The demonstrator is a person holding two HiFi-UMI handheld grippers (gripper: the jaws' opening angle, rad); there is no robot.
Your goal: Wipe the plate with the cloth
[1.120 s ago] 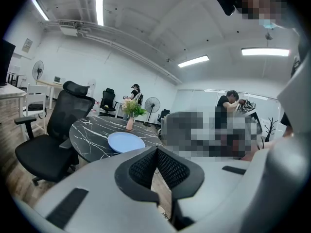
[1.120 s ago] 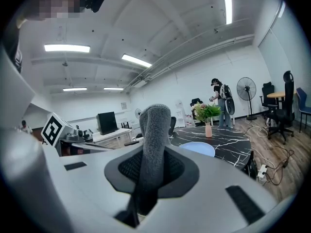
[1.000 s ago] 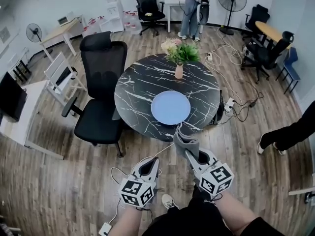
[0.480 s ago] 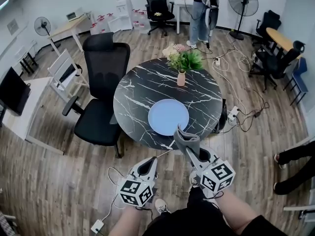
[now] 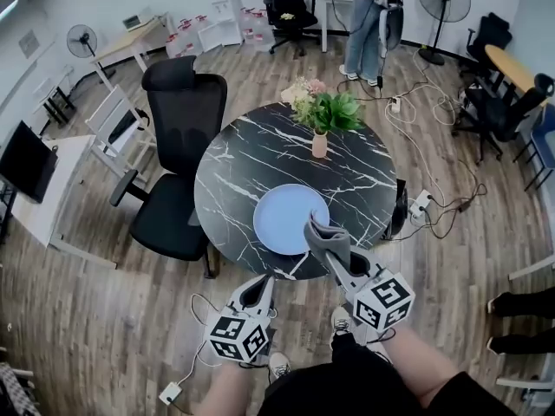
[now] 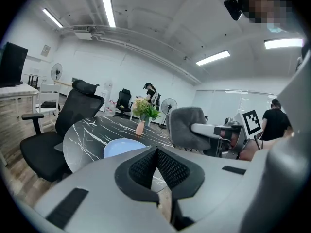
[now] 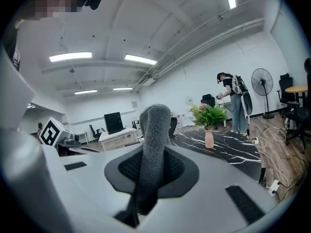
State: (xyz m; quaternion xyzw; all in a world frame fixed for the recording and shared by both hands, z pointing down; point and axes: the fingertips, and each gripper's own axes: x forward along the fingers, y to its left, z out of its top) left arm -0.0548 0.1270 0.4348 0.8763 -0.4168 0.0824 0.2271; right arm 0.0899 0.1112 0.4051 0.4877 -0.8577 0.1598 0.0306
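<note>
A light blue plate [image 5: 290, 218] lies on the near half of the round black marble table [image 5: 260, 159]. My right gripper [image 5: 336, 265] is shut on a grey cloth [image 5: 325, 239], which stands up from the jaws just over the plate's near right rim. In the right gripper view the cloth [image 7: 154, 144] fills the middle between the pads. My left gripper [image 5: 264, 284] is shut on nothing, below the table's near edge. In the left gripper view its jaws [image 6: 156, 152] meet, with the plate [image 6: 124, 147] ahead and the cloth [image 6: 187, 127] to the right.
A pink vase with flowers [image 5: 319, 141] stands on the table's far side. A black office chair [image 5: 178, 137] sits at the table's left. Cables and a power strip [image 5: 422, 204] lie on the wooden floor to the right. A person [image 5: 368, 11] stands at a far desk.
Both grippers have come closer to the table. The cloth, first short of the table's edge, now reaches the plate's near rim.
</note>
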